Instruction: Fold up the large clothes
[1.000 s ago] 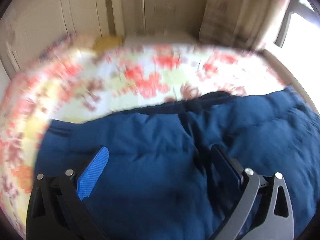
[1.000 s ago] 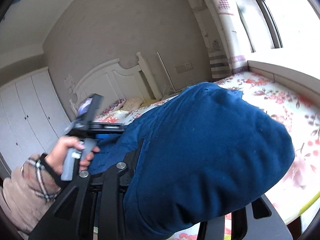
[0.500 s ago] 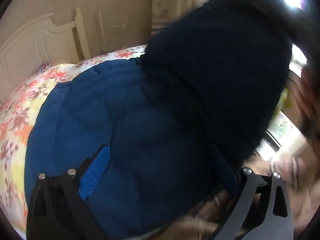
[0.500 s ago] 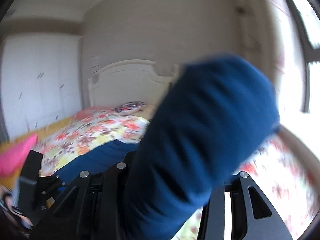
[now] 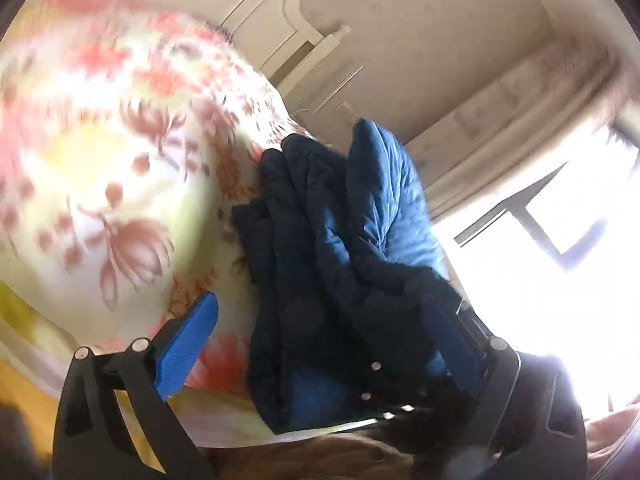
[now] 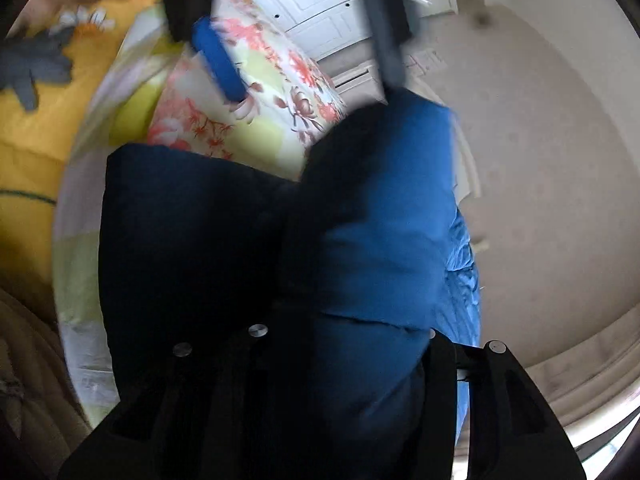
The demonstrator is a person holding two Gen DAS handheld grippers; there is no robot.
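A bed (image 5: 100, 152) fills the left of the left wrist view, covered by a white sheet printed with red and pink flowers and pale yellow-green patches (the print is smeared by blur). A bulky dark blue padded garment (image 5: 340, 248) lies bunched against the sheet's edge. The right wrist view shows the same garment (image 6: 360, 220) resting over the flowered sheet.

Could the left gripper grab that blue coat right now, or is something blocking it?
Probably yes. The left gripper has its jaws spread wide, and the blue coat bunches right between them over the flowered bedspread, with nothing in the way.
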